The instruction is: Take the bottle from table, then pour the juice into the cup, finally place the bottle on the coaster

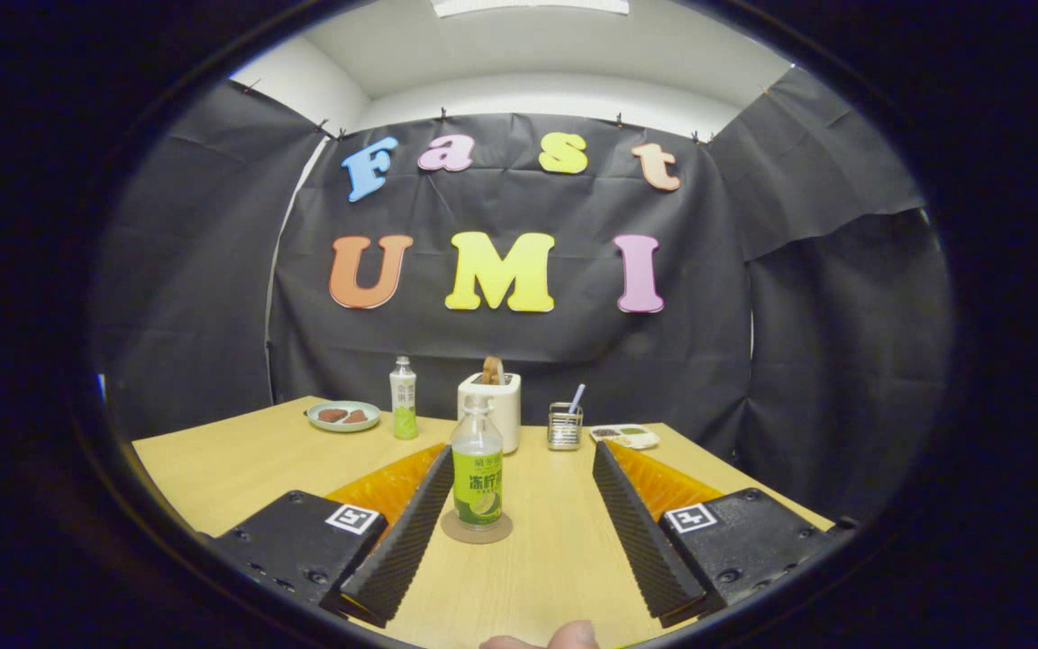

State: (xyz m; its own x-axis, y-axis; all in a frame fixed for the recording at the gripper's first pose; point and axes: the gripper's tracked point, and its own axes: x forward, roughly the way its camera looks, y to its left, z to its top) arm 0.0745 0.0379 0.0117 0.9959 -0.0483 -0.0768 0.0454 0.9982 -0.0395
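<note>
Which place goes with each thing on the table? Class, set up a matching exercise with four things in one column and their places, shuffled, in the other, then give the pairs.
Things
1. bottle
2. plate
3. wire holder
4. tongs

Places
A. beside the white toaster, with a pen in it
B. far corner of the table, holding brown pieces
C. open, one finger on each side of the bottle, not touching it
D. standing on the round coaster

Pairs: 1-D, 2-B, 3-A, 4-C
</note>
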